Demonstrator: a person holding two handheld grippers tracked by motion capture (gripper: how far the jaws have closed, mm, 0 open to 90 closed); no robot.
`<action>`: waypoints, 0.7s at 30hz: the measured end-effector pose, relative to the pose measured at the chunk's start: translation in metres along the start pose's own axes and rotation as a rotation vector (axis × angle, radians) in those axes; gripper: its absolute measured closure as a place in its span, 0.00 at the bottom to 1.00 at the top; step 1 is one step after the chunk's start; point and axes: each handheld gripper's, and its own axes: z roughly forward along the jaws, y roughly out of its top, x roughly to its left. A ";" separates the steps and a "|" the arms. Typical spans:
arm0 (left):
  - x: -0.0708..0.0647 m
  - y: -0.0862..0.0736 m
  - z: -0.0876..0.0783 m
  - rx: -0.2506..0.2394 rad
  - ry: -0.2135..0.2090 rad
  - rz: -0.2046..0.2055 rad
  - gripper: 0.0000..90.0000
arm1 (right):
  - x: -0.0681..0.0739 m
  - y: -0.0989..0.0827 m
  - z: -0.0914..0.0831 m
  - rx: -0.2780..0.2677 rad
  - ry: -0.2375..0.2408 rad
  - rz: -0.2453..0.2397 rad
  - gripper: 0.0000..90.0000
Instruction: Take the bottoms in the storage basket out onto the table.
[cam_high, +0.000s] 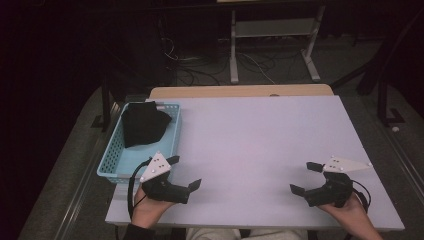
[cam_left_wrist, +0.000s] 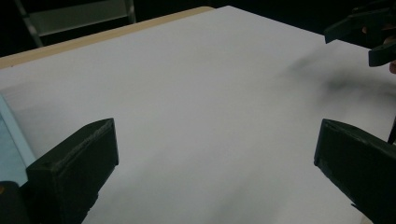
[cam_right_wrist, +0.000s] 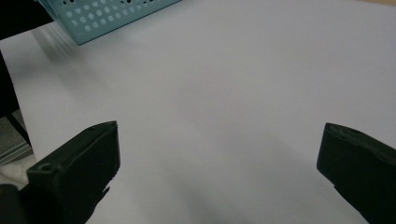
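Left gripper (cam_high: 186, 172) hangs near the table's (cam_high: 260, 145) front left corner, jaws spread wide with nothing between them. Right gripper (cam_high: 305, 177) mirrors it near the front right corner, also released and bare. The black cloth (cam_high: 143, 123) lies in the blue basket (cam_high: 114, 164) at the left edge, apart from both.

Spread fingers (cam_right_wrist: 74, 172) over table (cam_right_wrist: 224, 93) (basket (cam_right_wrist: 102, 14) beyond)
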 end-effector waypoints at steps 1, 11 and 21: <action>0.000 0.001 0.000 0.001 0.000 0.001 0.00 | 0.000 0.000 0.000 0.000 0.000 0.000 0.00; 0.007 0.008 -0.007 0.004 0.011 -0.002 0.00 | 0.000 0.000 0.001 0.002 -0.001 -0.006 0.00; 0.013 0.019 -0.014 0.006 0.004 0.000 0.00 | 0.000 0.000 0.001 0.006 -0.002 -0.007 0.00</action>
